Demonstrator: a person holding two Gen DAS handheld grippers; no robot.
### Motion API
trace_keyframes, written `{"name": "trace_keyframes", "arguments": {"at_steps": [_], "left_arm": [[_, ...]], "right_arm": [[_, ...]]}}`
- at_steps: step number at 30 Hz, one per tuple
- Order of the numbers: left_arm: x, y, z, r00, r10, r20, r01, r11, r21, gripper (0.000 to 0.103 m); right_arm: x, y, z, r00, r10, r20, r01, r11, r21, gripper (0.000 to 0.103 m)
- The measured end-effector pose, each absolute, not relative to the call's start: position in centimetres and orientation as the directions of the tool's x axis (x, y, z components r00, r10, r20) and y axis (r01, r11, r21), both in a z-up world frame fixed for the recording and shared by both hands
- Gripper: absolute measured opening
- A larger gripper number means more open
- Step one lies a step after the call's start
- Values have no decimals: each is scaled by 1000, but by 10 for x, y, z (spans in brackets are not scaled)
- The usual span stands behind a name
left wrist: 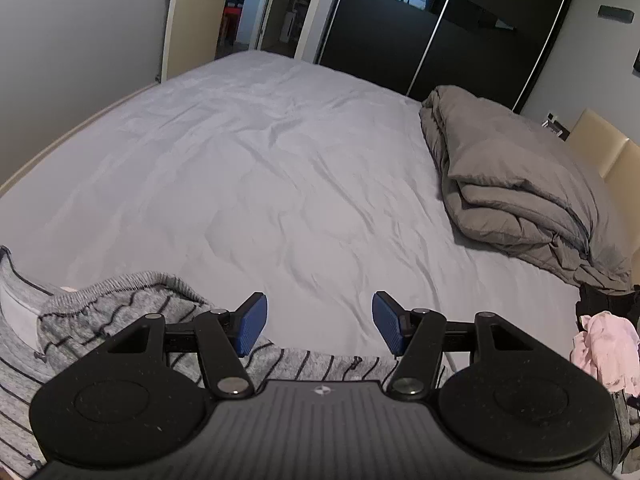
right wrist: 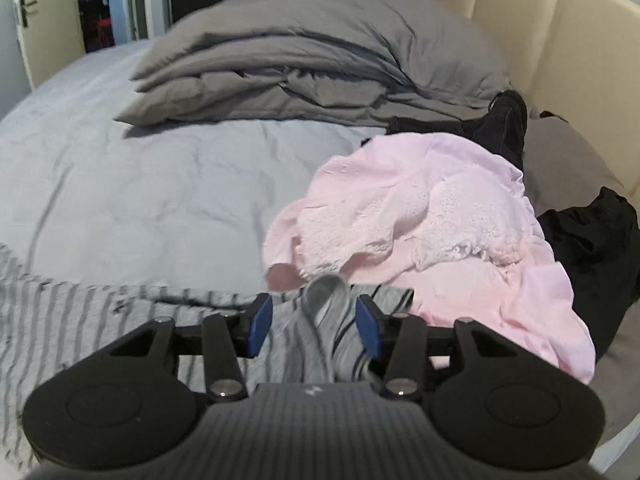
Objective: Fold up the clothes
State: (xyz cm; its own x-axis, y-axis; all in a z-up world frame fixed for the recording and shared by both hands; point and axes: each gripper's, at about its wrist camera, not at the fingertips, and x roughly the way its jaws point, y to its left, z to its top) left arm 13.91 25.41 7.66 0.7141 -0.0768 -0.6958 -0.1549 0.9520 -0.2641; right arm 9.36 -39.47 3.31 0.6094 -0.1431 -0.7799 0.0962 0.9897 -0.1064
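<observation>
Folding is standing at an early stage, judging by the layout. The striped grey garment [left wrist: 100,332] is lying spread along the near edge of the bed [left wrist: 260,168], not yet folded. The left gripper [left wrist: 319,322] is hovering over it with jaws parted, gripping nothing. The right gripper [right wrist: 314,322] is also standing released, a bunched fold of the striped cloth sitting between its pads (contact uncertain). The pink garment [right wrist: 440,216] and dark clothes [right wrist: 592,228] are lying heaped, awaiting attention, beside the grey duvet [right wrist: 320,52].
</observation>
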Motion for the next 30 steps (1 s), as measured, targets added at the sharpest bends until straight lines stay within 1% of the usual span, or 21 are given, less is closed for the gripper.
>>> {"name": "trace_keyframes", "arguments": {"at_steps": [2, 4, 5, 6, 8, 11, 14, 17, 24, 28, 30], "left_arm": [[141, 254, 74, 705, -84, -704, -157, 950, -270, 57], [143, 254, 72, 697, -91, -711, -160, 947, -277, 57], [143, 254, 71, 693, -93, -715, -162, 946, -280, 57], [144, 254, 69, 687, -94, -720, -163, 946, -280, 57], [145, 254, 66, 677, -90, -730, -165, 948, -270, 57], [148, 252, 62, 664, -83, -743, -171, 951, -259, 57], [148, 251, 61, 655, -88, -750, -175, 948, -264, 57], [147, 251, 62, 655, -91, -750, -174, 948, -267, 57], [150, 250, 59, 638, -83, -765, -183, 949, -256, 57], [149, 241, 58, 629, -100, -771, -146, 959, -244, 57], [148, 234, 56, 625, -108, -773, -118, 966, -230, 57]], "right_arm": [[105, -400, 24, 590, -152, -793, 108, 988, -110, 50], [111, -404, 15, 572, -146, -807, 117, 988, -97, 46], [111, -404, 12, 569, -138, -810, 117, 989, -87, 32], [111, -403, 12, 574, -142, -807, 110, 989, -95, 25], [110, -399, 12, 583, -148, -799, 97, 989, -113, 5], [107, -402, 19, 593, -167, -788, 130, 985, -112, 4], [103, -412, 29, 607, -239, -758, 210, 968, -138, 3], [95, -425, 40, 613, -294, -734, 299, 946, -129, 3], [99, -435, 27, 581, -318, -749, 318, 936, -150, 3], [99, -435, 24, 608, -267, -748, 289, 952, -105, 9], [93, -438, 29, 624, -258, -737, 302, 950, -77, 16]]}}
